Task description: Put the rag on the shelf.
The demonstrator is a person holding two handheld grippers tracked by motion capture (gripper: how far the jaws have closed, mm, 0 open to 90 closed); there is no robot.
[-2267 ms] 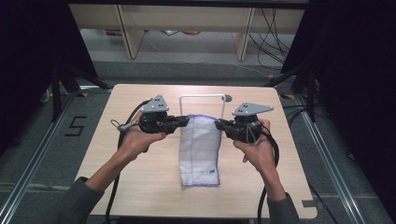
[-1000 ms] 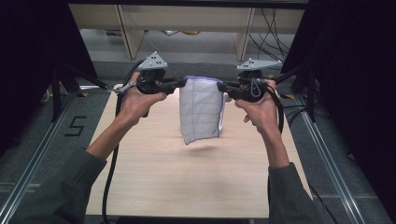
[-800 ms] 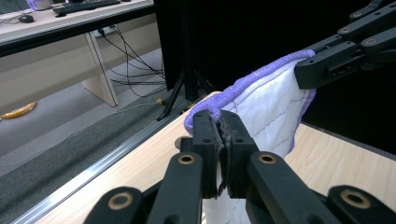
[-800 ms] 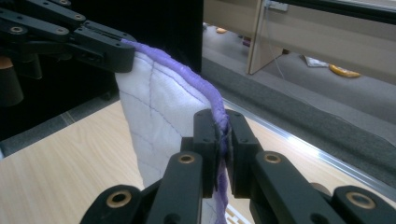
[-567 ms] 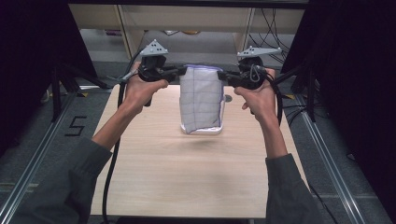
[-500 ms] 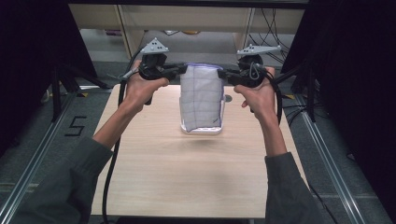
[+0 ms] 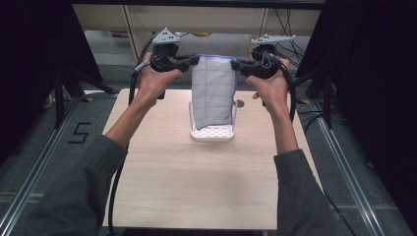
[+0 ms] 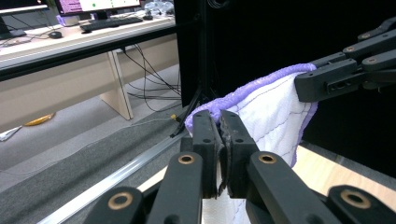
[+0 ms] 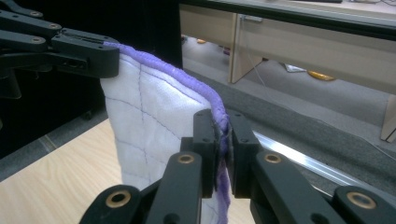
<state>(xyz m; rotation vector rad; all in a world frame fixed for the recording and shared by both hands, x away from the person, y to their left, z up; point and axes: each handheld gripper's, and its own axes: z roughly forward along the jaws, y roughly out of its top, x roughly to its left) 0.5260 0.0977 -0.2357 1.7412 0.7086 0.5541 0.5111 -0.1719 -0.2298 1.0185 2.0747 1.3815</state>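
High view: my left gripper (image 7: 193,61) and right gripper (image 7: 236,64) each pinch a top corner of the cloth (image 7: 212,93), hanging above the rack (image 7: 212,133) on the bench (image 7: 162,167).

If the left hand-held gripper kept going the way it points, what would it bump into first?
Probably the right hand-held gripper: the left hand-held gripper points across at it, with only the white quilted cloth that both hold stretched between them.

cloth (image 7: 212,93): quilted white fabric, purple hem | table (image 7: 196,177): matt pale wood | rack (image 7: 212,132): white plastic
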